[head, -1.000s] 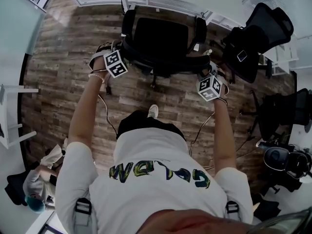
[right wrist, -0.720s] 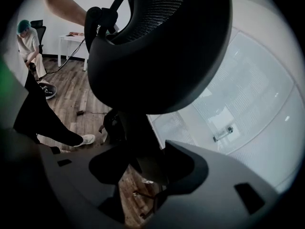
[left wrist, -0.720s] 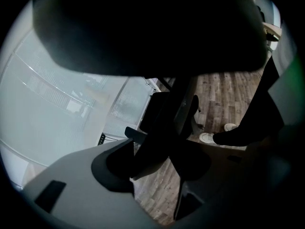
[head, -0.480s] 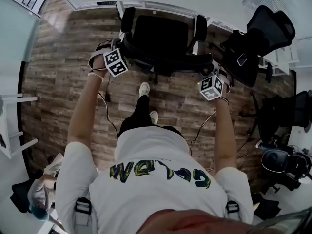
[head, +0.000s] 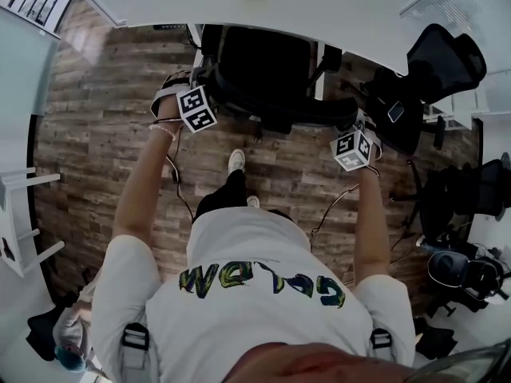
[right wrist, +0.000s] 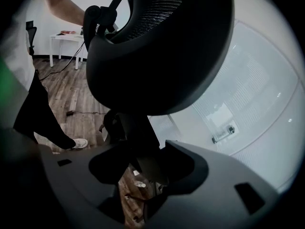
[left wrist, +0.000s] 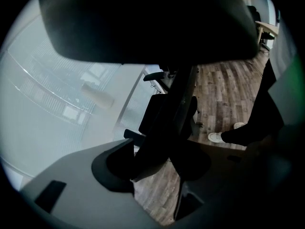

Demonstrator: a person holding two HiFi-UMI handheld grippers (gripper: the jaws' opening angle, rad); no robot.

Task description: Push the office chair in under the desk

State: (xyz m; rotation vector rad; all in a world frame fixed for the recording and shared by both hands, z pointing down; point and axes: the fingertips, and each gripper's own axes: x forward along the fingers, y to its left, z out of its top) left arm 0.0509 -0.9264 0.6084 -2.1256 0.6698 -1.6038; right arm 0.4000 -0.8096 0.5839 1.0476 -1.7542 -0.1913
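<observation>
The black office chair stands with its seat partly beneath the white desk, backrest toward me. My left gripper is at the backrest's left edge, my right gripper at its right edge. In the left gripper view the jaws of the left gripper are closed on a dark bar of the backrest frame. In the right gripper view the right gripper grips the frame bar under the mesh backrest in the same way.
Other black office chairs crowd the right side, one close to my right gripper. A white table frame stands at the left. Cables trail over the wood floor. The person's shoe is just behind the chair.
The chair has rolled forward, further under the desk, with both grippers following on the backrest. The person has stepped forward with one foot.
</observation>
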